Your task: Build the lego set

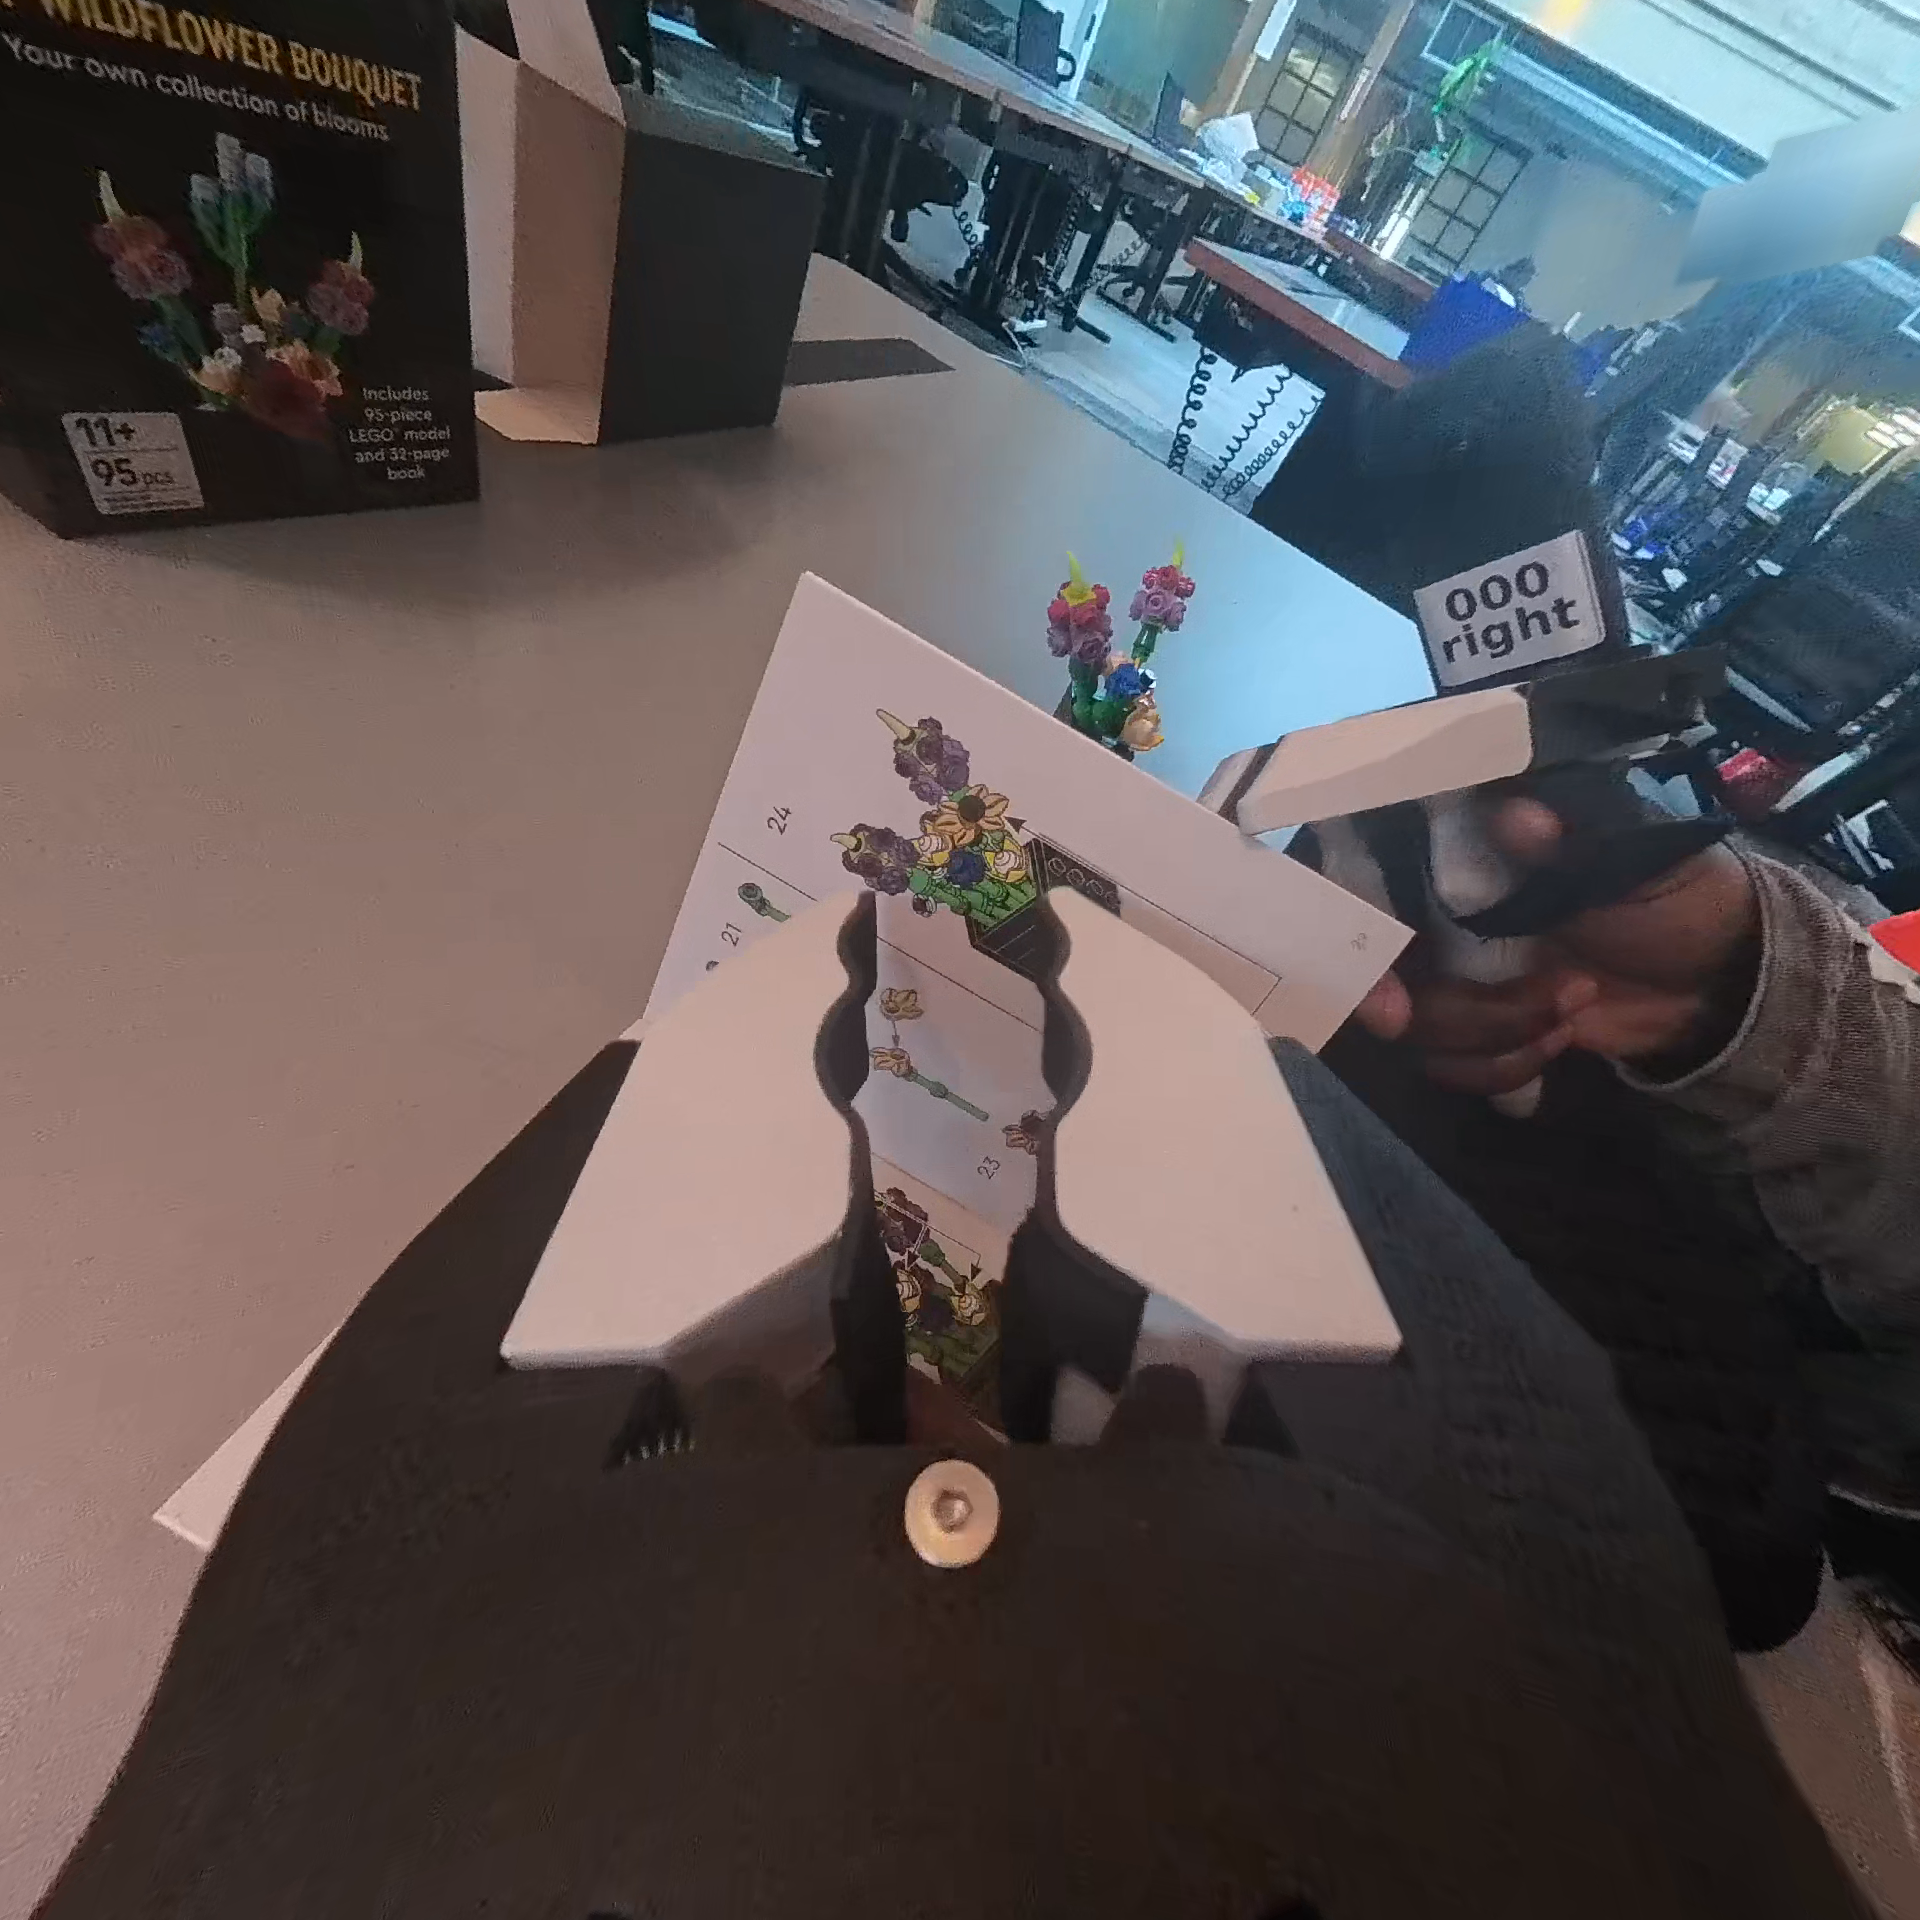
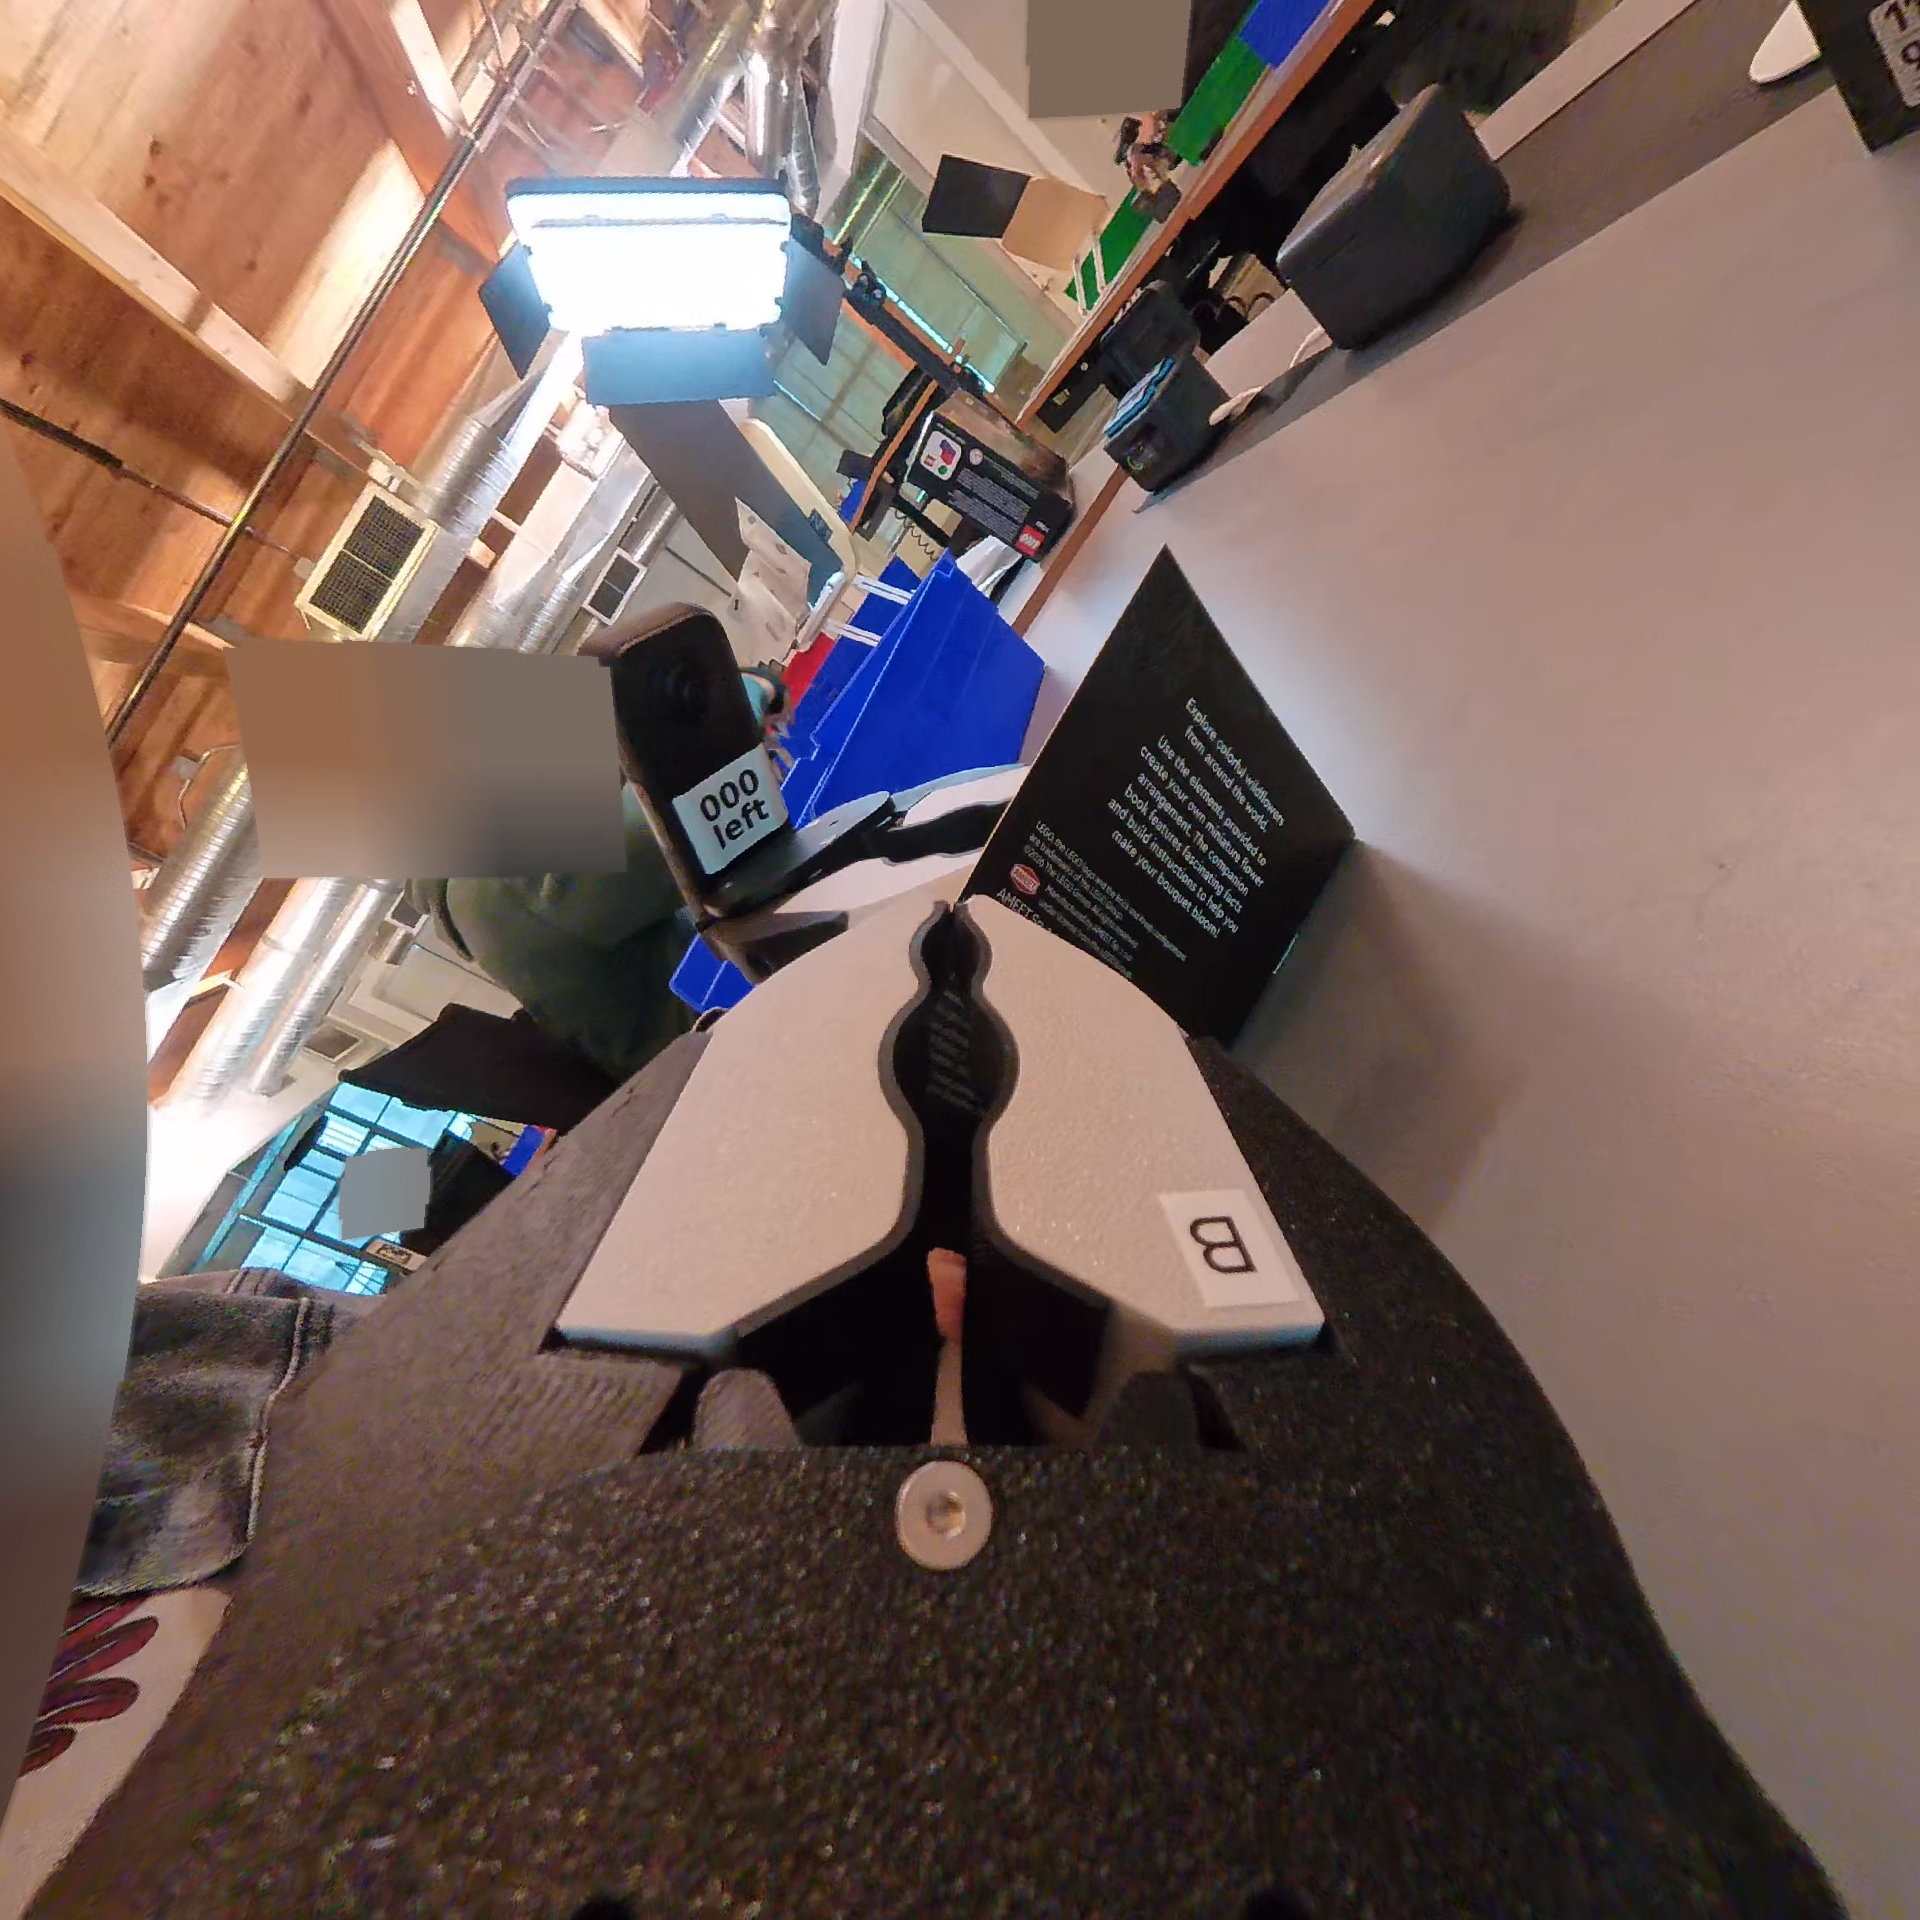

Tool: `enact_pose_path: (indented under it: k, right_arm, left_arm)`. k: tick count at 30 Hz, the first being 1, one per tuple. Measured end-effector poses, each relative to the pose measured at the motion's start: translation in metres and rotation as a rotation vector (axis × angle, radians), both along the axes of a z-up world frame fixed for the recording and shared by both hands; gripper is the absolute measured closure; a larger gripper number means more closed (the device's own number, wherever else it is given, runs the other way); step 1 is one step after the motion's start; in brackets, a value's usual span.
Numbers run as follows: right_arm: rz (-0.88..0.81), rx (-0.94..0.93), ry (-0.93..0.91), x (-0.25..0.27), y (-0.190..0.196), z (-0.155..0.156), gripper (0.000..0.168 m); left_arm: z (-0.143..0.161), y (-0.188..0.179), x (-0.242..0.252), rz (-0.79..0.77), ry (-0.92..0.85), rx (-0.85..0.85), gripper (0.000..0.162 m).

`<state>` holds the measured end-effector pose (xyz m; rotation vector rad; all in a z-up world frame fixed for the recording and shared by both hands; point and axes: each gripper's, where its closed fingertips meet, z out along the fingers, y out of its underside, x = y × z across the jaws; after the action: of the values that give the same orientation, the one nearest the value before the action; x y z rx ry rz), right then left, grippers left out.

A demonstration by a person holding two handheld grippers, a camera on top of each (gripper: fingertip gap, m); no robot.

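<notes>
The open instruction booklet (image 1: 935,727) stands tilted on the grey table (image 1: 312,935), its white page with flower pictures facing me. My left gripper (image 1: 961,904) is open, with its fingers in front of that page and nothing between them. My right gripper (image 1: 1257,800) comes in from the right at the booklet's upper right edge. In the right wrist view the right gripper (image 2: 951,912) is shut on the booklet's black back cover (image 2: 1164,810). A hand (image 1: 1507,997) touches the booklet's right corner. The small built flower bouquet (image 1: 1117,655) stands behind the booklet.
The black set box (image 1: 239,260) stands at the far left with an open black and white carton (image 1: 644,281) beside it. The left gripper (image 2: 935,821) shows behind the booklet. A dark case (image 2: 1392,218) sits farther along the table. Blue bins (image 2: 914,707) stand off the table edge. The left gripper's tips are roughly 5 cm from the right gripper's.
</notes>
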<state>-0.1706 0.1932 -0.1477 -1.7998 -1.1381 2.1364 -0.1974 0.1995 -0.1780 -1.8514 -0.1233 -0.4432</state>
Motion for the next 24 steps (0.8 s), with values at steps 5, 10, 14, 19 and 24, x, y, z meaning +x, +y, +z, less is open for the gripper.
enact_pose_path:
  k: [5,10,14,19,24]
  right_arm:
    - [0.011,-0.019,0.010,0.001,-0.003,0.001,0.168]
    - [0.037,-0.002,-0.026,0.000,-0.010,-0.005,0.168]
    - [0.048,0.054,-0.037,-0.001,-0.014,-0.010,0.168]
    - [0.049,0.059,0.003,0.002,-0.013,-0.003,0.168]
    - [-0.010,0.082,0.045,0.013,0.005,0.009,0.168]
  left_arm:
    - [0.007,-0.002,-0.001,-0.012,-0.057,0.051,0.121]
    - [0.014,-0.005,-0.010,0.015,-0.187,0.099,0.115]
    - [0.012,-0.005,-0.016,0.054,-0.209,0.084,0.110]
    - [0.018,-0.006,-0.014,0.044,-0.227,0.117,0.107]
    - [0.025,-0.012,-0.011,0.024,-0.277,0.093,0.108]
